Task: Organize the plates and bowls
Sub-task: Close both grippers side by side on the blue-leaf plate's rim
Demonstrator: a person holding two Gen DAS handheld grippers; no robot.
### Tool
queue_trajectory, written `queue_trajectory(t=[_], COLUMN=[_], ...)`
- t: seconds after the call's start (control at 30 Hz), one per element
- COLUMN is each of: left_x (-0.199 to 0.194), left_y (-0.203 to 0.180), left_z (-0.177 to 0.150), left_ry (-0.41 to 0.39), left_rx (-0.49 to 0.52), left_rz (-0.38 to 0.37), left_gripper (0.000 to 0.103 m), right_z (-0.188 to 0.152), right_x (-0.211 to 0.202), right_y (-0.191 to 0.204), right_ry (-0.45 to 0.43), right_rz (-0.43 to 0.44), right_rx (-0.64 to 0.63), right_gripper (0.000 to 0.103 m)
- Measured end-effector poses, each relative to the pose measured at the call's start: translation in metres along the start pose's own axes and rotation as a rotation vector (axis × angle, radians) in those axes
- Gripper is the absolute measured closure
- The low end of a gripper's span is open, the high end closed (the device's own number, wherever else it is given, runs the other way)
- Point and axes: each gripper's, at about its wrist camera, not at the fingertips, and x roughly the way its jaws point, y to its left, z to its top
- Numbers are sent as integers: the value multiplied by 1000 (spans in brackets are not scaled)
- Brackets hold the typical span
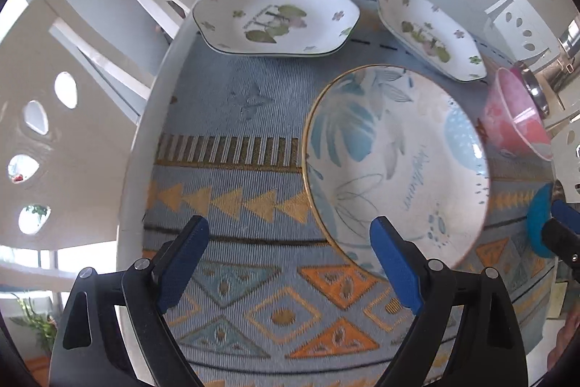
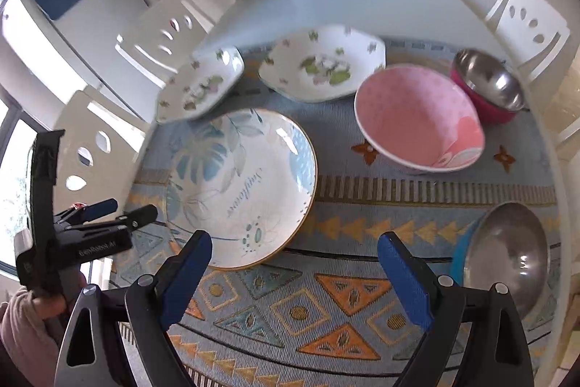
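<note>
A round plate [image 2: 241,185] with blue leaf prints and a gold rim lay flat on the patterned cloth. Behind it sat two white hexagonal floral plates, one [image 2: 201,84] to the left and one [image 2: 322,64] farther right. A pink bowl [image 2: 418,122] stood upright beside them, a steel-lined red bowl [image 2: 489,84] behind it, and a steel-lined blue bowl [image 2: 507,252] nearer.
</note>
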Motion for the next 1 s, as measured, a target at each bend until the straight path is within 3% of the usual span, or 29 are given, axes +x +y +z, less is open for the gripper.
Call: queue_trajectory(t=[0.2,0.47,0.67,0.93,1.0], left_x=[21,40,54,58,58], left_y=[-3,-6,-7,-9,-12], left_z=[11,29,36,41,41], left_ry=[26,58,87,90,80], left_rx=[19,30,38,28,38], left_rz=[-3,-29,-59,-96,-87], left_gripper=[14,14,30,32,38], right_z=[16,25,27,27,27], right_x=[46,81,105,124,124], right_y=[-1,4,-2,-7,-7], right_ry=[114,156,195,219,218], right_rz=[4,-17,-11,37,31], right_rx=[16,33,97,166,169], right_gripper=[16,25,26,27,28])
